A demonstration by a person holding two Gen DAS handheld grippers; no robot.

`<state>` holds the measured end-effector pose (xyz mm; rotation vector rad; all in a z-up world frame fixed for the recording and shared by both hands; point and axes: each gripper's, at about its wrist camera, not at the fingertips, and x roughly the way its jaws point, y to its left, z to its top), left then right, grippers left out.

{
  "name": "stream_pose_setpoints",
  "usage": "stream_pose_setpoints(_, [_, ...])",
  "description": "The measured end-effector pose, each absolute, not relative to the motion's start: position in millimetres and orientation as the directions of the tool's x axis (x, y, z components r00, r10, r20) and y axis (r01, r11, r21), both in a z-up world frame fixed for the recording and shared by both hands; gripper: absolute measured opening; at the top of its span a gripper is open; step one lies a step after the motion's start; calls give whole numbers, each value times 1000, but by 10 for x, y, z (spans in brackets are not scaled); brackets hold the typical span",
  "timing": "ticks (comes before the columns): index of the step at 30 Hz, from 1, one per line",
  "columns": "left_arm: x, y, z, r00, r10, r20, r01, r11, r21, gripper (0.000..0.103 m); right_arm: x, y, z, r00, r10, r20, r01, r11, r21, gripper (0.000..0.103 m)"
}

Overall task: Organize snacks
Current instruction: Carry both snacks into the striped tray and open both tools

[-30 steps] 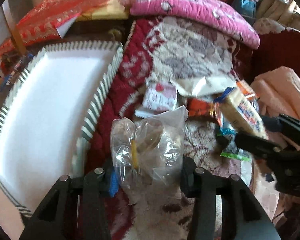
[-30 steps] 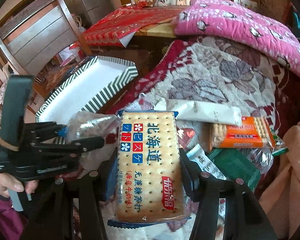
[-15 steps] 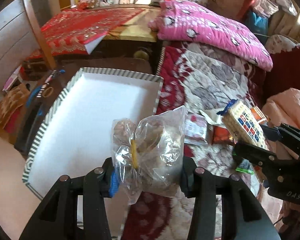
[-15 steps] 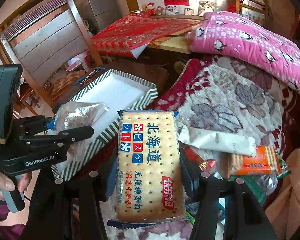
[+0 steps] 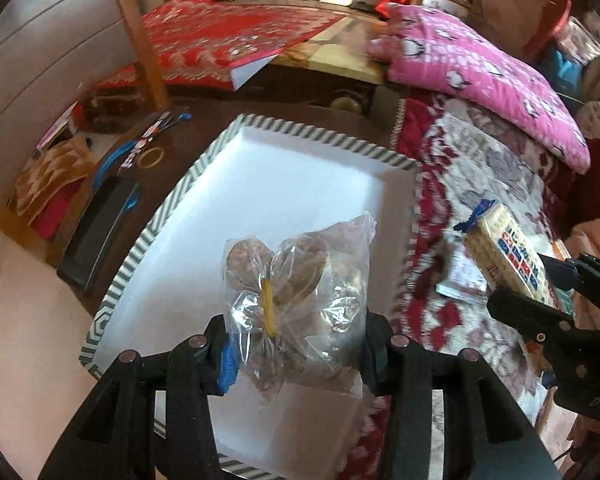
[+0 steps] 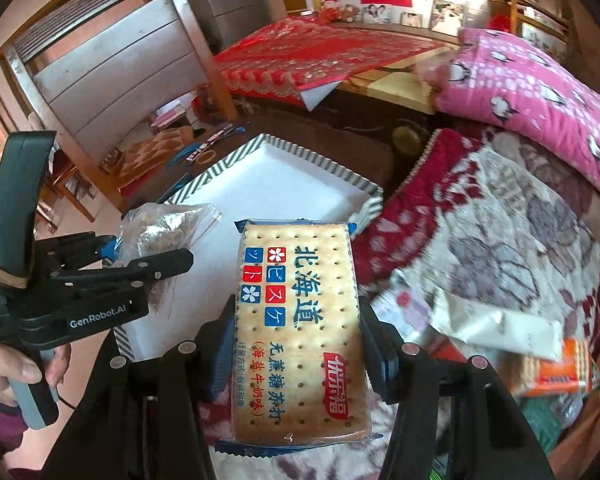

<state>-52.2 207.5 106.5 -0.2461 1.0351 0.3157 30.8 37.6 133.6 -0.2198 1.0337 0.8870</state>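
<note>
Clear plastic crinkles between the jaws of the left gripper (image 5: 296, 354), which is clamped on a tied snack bag (image 5: 300, 292) with a yellow twist tie, held in the air above the near half of the white striped-rim tray (image 5: 284, 126). I judge this to be the carry-and-place step: both hands hold a snack, and the tray has nothing in it that shows. The next move for the left side calls for lowering the bag onto the white floor of the tray before loosening the grip, since a soft bag dropped from height could roll or slump toward the rim. Further right, the right gripper (image 6: 296, 344) is closed on a flat cracker pack (image 6: 298, 332), which is over the bedspread just beside the tray's right edge; it would need to shift leftward over the rim and set down flat, clear of the bag. On the patterned bedspread (image 6: 496, 216) at the far right lie more snacks, a white sachet (image 6: 496, 326) and an orange packet (image 6: 556, 368) among them. That pile is blurred and partly cut off, so its count is unclear, and the bag's contents are too crumpled to name.
</note>
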Motion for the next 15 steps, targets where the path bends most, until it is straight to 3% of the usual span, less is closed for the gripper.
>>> stream_pose_setpoints(15, [-586, 2512, 758, 399, 176, -900, -465, 885, -33, 46, 497, 1151, 1064, 135, 519, -844, -759, 601, 248, 59])
